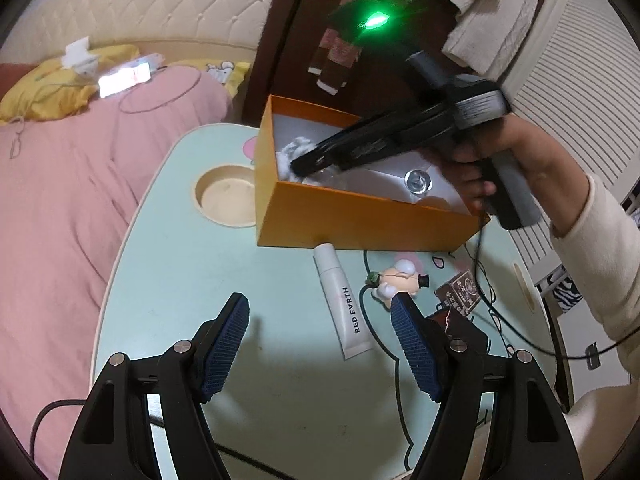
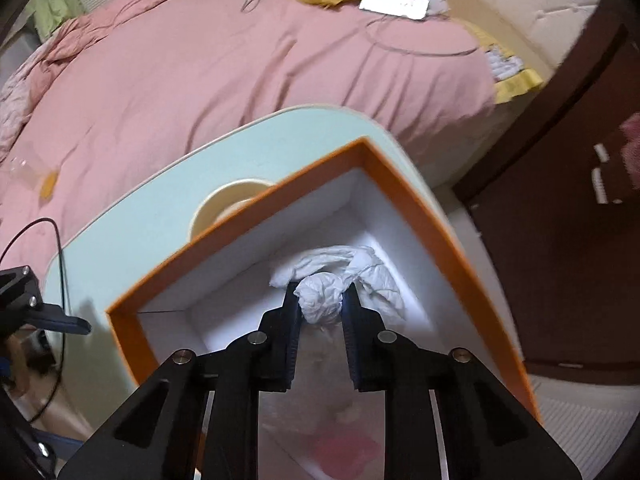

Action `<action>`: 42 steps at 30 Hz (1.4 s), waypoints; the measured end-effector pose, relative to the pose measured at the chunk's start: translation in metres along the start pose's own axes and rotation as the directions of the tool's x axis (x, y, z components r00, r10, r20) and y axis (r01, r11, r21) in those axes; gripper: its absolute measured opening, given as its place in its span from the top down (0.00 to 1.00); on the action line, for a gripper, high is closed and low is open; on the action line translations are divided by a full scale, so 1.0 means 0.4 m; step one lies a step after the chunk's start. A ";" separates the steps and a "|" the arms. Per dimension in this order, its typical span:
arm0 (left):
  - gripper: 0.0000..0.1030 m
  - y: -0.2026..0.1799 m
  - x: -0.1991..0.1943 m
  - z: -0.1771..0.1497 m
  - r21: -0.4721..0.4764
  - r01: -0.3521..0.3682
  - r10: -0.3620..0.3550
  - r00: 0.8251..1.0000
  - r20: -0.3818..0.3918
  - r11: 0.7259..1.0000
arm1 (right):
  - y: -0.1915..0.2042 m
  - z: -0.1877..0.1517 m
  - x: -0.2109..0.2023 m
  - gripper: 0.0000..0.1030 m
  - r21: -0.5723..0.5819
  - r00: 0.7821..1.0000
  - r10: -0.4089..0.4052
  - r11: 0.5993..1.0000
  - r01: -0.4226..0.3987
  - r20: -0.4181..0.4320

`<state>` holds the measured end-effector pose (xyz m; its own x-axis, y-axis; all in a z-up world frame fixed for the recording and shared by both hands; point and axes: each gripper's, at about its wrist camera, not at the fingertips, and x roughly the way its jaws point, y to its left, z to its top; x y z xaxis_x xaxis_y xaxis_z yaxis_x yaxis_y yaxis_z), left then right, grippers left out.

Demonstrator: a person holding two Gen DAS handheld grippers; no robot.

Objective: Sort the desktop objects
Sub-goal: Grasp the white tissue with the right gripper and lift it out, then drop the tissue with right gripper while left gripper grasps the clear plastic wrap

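An orange box [image 1: 352, 220] with a white inside stands at the back of the mint table [image 1: 180, 280]. My right gripper [image 2: 320, 294] reaches down inside the box [image 2: 432, 224], shut on a crumpled white tissue [image 2: 322, 300]; more tissue [image 2: 376, 268] lies behind it. In the left wrist view the right gripper [image 1: 298, 166] is at the tissue [image 1: 294, 148]. My left gripper [image 1: 320, 308] is open and empty above the table, near a white Red Earth tube [image 1: 340, 304], a small figurine [image 1: 396, 280] and a brown packet [image 1: 460, 290].
A round clear object [image 1: 418, 180] lies in the box. The table has a round cup recess [image 1: 226, 196] left of the box. A pink bed [image 1: 60, 208] borders the table's left side. A black cable [image 1: 500, 312] runs across the right.
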<state>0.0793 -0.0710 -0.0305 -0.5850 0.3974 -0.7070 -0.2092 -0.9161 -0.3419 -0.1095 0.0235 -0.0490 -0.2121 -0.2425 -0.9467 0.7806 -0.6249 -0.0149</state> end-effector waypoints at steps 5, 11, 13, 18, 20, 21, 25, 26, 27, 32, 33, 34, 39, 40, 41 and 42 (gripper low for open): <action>0.29 0.005 -0.002 0.005 -0.009 0.000 0.000 1.000 -0.001 1.000 | -0.044 -0.056 -0.146 0.81 0.117 0.984 0.088 0.987 -0.106 0.155; 0.29 -0.001 -0.005 0.026 0.024 -0.018 0.018 1.000 -0.005 1.000 | -0.038 -0.185 -0.400 0.81 0.141 0.908 0.160 0.963 -0.230 0.388; 0.29 -0.007 -0.010 0.043 0.046 -0.019 0.019 1.000 0.000 0.999 | -0.024 -0.240 -0.462 0.81 0.127 0.882 0.183 0.957 -0.261 0.434; 0.29 -0.045 -0.035 0.127 0.119 0.033 -0.036 0.999 0.023 0.992 | 0.020 -0.385 -0.509 0.81 0.158 0.879 0.165 0.953 -0.259 0.448; 0.29 -0.064 -0.030 0.163 0.136 0.062 -0.064 0.998 0.008 0.989 | 0.028 -0.438 -0.478 0.81 0.206 0.889 0.167 0.939 -0.275 0.427; 0.29 -0.078 -0.020 0.186 0.153 0.075 -0.075 0.997 -0.009 0.985 | 0.031 -0.465 -0.461 0.81 0.232 0.893 0.170 0.930 -0.285 0.417; 0.36 -0.130 0.047 0.263 0.226 0.108 -0.084 0.990 -0.111 0.968 | 0.033 -0.557 -0.389 0.80 0.335 0.909 0.169 0.891 -0.306 0.380; 0.36 -0.140 0.075 0.276 0.239 0.108 -0.071 0.985 -0.158 0.965 | 0.028 -0.576 -0.374 0.80 0.364 0.912 0.166 0.879 -0.310 0.376; 0.36 -0.149 0.102 0.287 0.254 0.107 -0.055 0.978 -0.203 0.961 | 0.020 -0.596 -0.361 0.80 0.391 0.914 0.160 0.866 -0.311 0.373; 0.36 -0.187 0.219 0.303 0.361 0.062 0.070 0.938 -0.340 0.930 | -0.007 -0.681 -0.313 0.79 0.496 0.940 0.085 0.831 -0.250 0.331; 0.39 -0.188 0.240 0.305 0.364 0.061 0.082 0.927 -0.366 0.930 | -0.011 -0.692 -0.302 0.79 0.508 0.943 0.078 0.827 -0.242 0.323; 0.42 -0.188 0.261 0.306 0.364 0.060 0.095 0.915 -0.392 0.930 | -0.016 -0.707 -0.289 0.79 0.521 0.945 0.078 0.818 -0.243 0.317; 0.49 -0.188 0.330 0.313 0.366 0.035 0.157 0.862 -0.481 0.930 | -0.036 -0.750 -0.243 0.76 0.594 0.957 0.070 0.771 -0.231 0.282; 0.50 -0.188 0.340 0.314 0.359 0.040 0.157 0.851 -0.502 0.932 | -0.043 -0.754 -0.234 0.74 0.609 0.959 0.074 0.759 -0.231 0.272; 0.50 -0.186 0.350 0.314 0.364 0.036 0.170 0.838 -0.518 0.931 | -0.048 -0.756 -0.230 0.73 0.618 0.960 0.077 0.751 -0.233 0.269; 0.53 -0.184 0.360 0.314 0.368 0.032 0.183 0.826 -0.533 0.929 | -0.052 -0.755 -0.227 0.73 0.624 0.960 0.079 0.744 -0.236 0.269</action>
<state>-0.0880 0.0472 -0.0291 -0.1035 0.1885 -0.9766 -0.5018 -0.8576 -0.1123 0.0712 0.2827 -0.0599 -0.2997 -0.4818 -0.8235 0.2642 -0.8713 0.4136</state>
